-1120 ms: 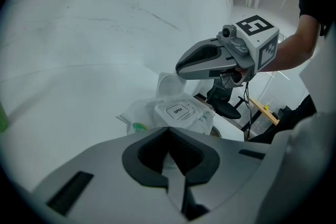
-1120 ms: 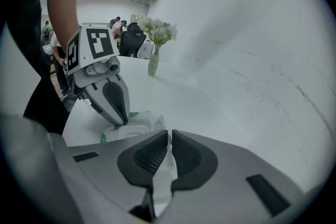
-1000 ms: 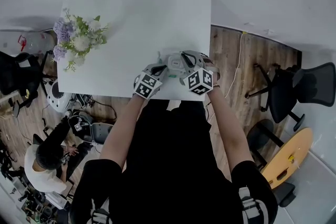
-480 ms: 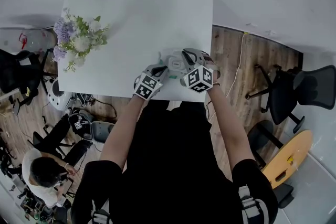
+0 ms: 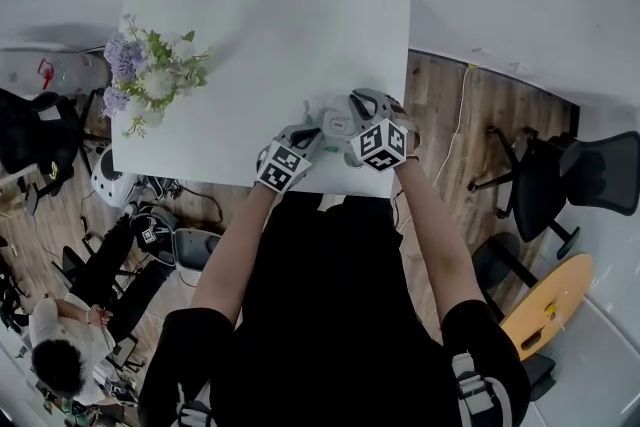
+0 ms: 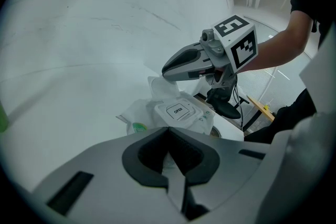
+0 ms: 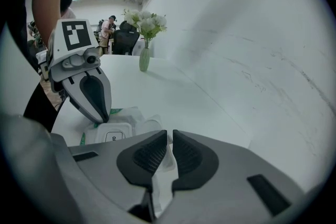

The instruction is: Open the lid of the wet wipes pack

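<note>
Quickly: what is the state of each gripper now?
Left gripper: closed, holding an edge of the wet wipes pack.
Right gripper: closed, holding the same pack's white wrapper.

We hold the left gripper (image 6: 168, 131) with its jaws closed on the near edge of the wet wipes pack (image 6: 140, 114), which lies on the white table (image 6: 79, 86). Its lid (image 6: 178, 111), labelled OPEN, lies flat. Our right gripper (image 6: 170, 67) hangs just over the pack's far end.
</note>
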The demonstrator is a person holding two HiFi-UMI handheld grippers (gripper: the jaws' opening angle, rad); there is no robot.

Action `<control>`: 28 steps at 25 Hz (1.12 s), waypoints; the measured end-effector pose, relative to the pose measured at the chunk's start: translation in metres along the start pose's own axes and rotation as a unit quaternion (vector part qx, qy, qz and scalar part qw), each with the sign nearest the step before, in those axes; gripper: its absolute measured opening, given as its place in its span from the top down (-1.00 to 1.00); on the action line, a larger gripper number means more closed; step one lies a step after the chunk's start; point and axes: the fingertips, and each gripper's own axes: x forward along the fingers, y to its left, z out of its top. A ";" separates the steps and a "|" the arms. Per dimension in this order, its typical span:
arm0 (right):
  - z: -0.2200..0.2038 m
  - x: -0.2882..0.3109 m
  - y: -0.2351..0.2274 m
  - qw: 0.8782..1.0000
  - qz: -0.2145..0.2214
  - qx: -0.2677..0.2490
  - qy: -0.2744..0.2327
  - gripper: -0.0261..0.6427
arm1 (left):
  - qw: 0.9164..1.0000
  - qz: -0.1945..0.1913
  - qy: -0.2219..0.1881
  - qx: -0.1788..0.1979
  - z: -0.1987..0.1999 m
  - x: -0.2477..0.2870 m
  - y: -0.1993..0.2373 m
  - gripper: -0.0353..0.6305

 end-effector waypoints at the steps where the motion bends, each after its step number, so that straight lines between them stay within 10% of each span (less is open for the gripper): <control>1: -0.001 0.001 -0.001 1.000 0.000 0.003 0.001 0.77 | 1.000 0.001 -0.001 -0.001 0.000 0.000 0.000 0.83; 28: -0.033 -0.015 -0.007 0.998 -0.004 0.061 0.024 0.87 | 1.000 -0.011 -0.008 -0.020 0.003 -0.003 -0.001 0.83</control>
